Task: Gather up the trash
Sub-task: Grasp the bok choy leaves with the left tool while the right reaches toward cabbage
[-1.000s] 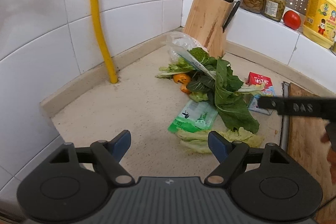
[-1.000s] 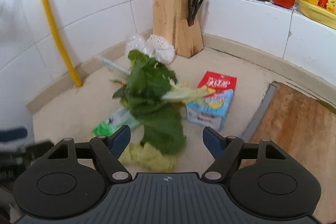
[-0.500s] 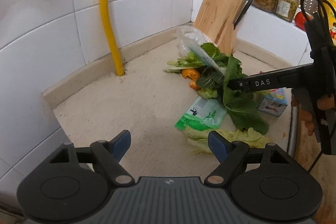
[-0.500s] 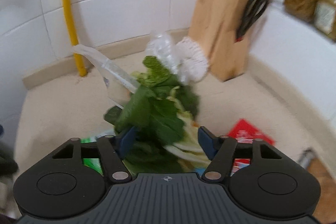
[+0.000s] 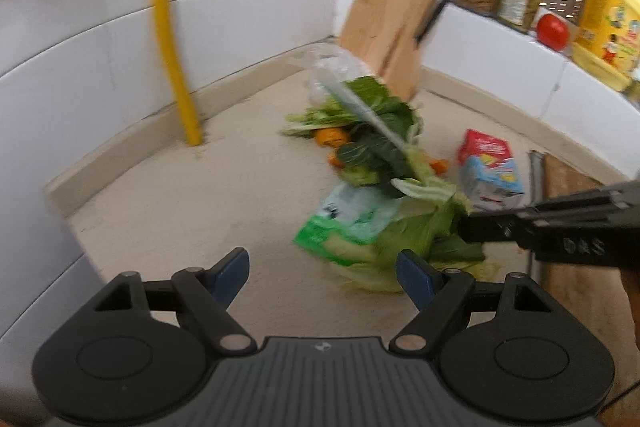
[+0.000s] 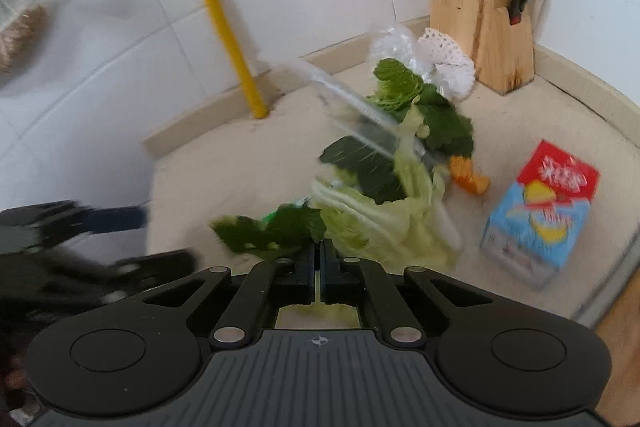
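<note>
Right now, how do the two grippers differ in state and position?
The left gripper has its jaws wide apart and holds nothing; the right gripper has its jaws shut on the pale cabbage leaves. The left hangs short of the scrap pile; the right is at it. Both face the same countertop corner.

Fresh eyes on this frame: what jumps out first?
The heap of vegetable scraps mid-counter, dark and pale leaves tangled with clear plastic, with the right gripper shut on its near leaves. Next, the yellow pipe running down the white tiled wall to the counter, and the red-and-blue carton lying right of the heap.
</note>
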Demonstrator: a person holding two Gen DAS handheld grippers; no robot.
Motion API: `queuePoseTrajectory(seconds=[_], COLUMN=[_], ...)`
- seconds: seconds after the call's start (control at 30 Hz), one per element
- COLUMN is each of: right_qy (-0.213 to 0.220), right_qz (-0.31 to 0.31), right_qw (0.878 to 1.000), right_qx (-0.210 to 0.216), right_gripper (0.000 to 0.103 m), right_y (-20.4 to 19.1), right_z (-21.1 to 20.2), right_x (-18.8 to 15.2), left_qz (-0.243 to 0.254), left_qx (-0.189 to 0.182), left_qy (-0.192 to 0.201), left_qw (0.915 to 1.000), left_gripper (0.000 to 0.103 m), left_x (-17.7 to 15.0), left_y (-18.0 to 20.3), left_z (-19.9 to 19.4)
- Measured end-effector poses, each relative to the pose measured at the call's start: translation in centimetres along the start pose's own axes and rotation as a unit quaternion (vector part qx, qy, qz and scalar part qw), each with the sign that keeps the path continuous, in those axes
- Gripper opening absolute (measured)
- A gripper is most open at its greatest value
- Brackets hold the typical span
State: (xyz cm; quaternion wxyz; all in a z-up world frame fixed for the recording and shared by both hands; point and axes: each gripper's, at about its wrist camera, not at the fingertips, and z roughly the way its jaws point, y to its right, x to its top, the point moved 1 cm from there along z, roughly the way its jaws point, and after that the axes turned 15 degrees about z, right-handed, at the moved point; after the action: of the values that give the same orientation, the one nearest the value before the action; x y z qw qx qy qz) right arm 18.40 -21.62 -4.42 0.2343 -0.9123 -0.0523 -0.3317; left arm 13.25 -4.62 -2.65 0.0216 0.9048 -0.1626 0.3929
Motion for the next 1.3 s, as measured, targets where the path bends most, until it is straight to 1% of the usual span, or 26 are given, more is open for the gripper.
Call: queuePoseTrajectory(seconds=[0.07,0.1,0.17,0.23,0.27,0.3,0.33,0.37,0.4,0.43,0.47,0.53,0.57,0.6,0.67,0.7,0.73,0.8,0.87,0.93,1.03,1.1,1.13,1.23,1.27,1.3], right_qy=[0.012,0.019,0.029,0.019,0.026,0.031,0.028,0.026,0.031,0.032,0.029,0.013,0.005,-0.001,-0.030,-0.048,-0.068,-0.074,-0.064,-0.043,0.002,0.025,0.038,0.049,0.044,0.042], right_qz=[0.010,0.010,0.006,-0.008,-0.012,-0.015,-0.025,-0.041,-0.059,-0.081,-0.108,-0.152,-0.170,-0.181,-0.187,-0.178,-0.157,-0.125,-0.079,-0.029,0.027,0.046,0.048,0.063,0.066,0.068], right_qw=[1.000,1.000,0.998,0.998,0.997,0.996,0.995,0.994,0.993,0.990,0.987,0.981,0.978,0.977,0.977,0.979,0.981,0.984,0.991,0.996,0.999,0.998,0.998,0.995,0.995,0.994], right_qx=[-0.004,-0.013,-0.047,-0.067,-0.077,-0.084,-0.088,-0.094,-0.101,-0.108,-0.114,-0.123,-0.121,-0.116,-0.099,-0.091,-0.091,-0.103,-0.085,-0.067,-0.037,-0.025,-0.032,-0.052,-0.063,-0.074], right_gripper=[0.004,0.004,0.004,0.009,0.015,0.024,0.036,0.044,0.062,0.072,0.072,0.072,0.072,0.070,0.056,0.036,0.015,0.006,0.005,0.004,0.004,0.004,0.004,0.004,0.004,0.006], right_y=[-0.1,-0.1,0.0,0.2,0.2,0.3,0.3,0.2,0.0,-0.3,-0.6,-1.0,-1.1,-1.1,-1.0,-0.8,-0.4,0.1,0.6,0.8,1.0,1.1,1.2,1.8,2.2,2.7], right_z=[-1.4,-1.9,-2.4,-2.6,-2.9,-3.0,-3.0,-2.8,-2.6,-2.0,-1.2,0.2,1.0,1.6,3.1,3.7,4.3,4.0,1.9,-0.9,-5.2,-7.1,-8.0,-9.1,-9.0,-8.9], right_x=[-0.7,-0.9,-1.4,-1.7,-2.0,-2.1,-2.1,-2.1,-2.0,-1.9,-1.7,-1.5,-1.3,-1.1,-0.7,-0.5,-0.2,-0.1,0.0,0.1,0.1,-0.2,-0.5,-1.7,-2.3,-2.5], left_qz=[0.011,0.018,0.025,0.029,0.034,0.039,0.046,0.057,0.065,0.075,0.082,0.085,0.081,0.073,0.055,0.047,0.040,0.026,0.023,0.029,0.057,0.077,0.088,0.128,0.151,0.165], left_qx=[-0.014,-0.019,-0.026,-0.040,-0.048,-0.054,-0.060,-0.069,-0.074,-0.077,-0.077,-0.076,-0.079,-0.081,-0.077,-0.075,-0.074,-0.077,-0.086,-0.094,-0.110,-0.120,-0.129,-0.135,-0.128,-0.110], left_qy=[0.007,0.012,0.020,0.027,0.031,0.035,0.039,0.045,0.048,0.051,0.052,0.050,0.049,0.047,0.042,0.041,0.041,0.041,0.041,0.041,0.048,0.048,0.048,0.040,0.037,0.033], left_qw=[0.9998,0.9996,0.9991,0.9984,0.9978,0.9972,0.9964,0.9950,0.9939,0.9929,0.9922,0.9921,0.9924,0.9930,0.9946,0.9952,0.9956,0.9958,0.9952,0.9943,0.9911,0.9887,0.9866,0.9817,0.9795,0.9796], left_gripper=[0.075,0.075,0.075,0.075,0.075,0.075,0.075,0.075,0.075,0.075,0.075,0.075,0.076,0.076,0.076,0.076,0.076,0.076,0.076,0.076,0.076,0.080,0.083,0.083,0.083,0.083], left_x=[0.5,0.6,0.9,1.2,1.3,1.3,1.3,1.2,1.1,1.0,0.8,0.5,0.4,0.3,0.1,0.1,0.0,-0.2,-0.2,0.0,0.3,0.5,0.7,0.9,1.0,1.1], left_y=[0.1,0.2,0.1,0.0,-0.1,0.0,0.0,0.0,0.1,0.1,0.0,-0.3,-0.5,-0.8,-1.2,-1.4,-1.6,-2.0,-2.0,-1.6,-0.5,0.3,0.7,2.3,3.0,3.5], left_z=[0.1,0.1,0.1,0.2,0.2,0.2,0.2,0.1,0.0,-0.1,-0.2,-0.3,-0.2,-0.1,0.2,0.2,0.3,0.4,0.6,0.6,0.4,0.5,0.7,1.7,2.3,2.9])
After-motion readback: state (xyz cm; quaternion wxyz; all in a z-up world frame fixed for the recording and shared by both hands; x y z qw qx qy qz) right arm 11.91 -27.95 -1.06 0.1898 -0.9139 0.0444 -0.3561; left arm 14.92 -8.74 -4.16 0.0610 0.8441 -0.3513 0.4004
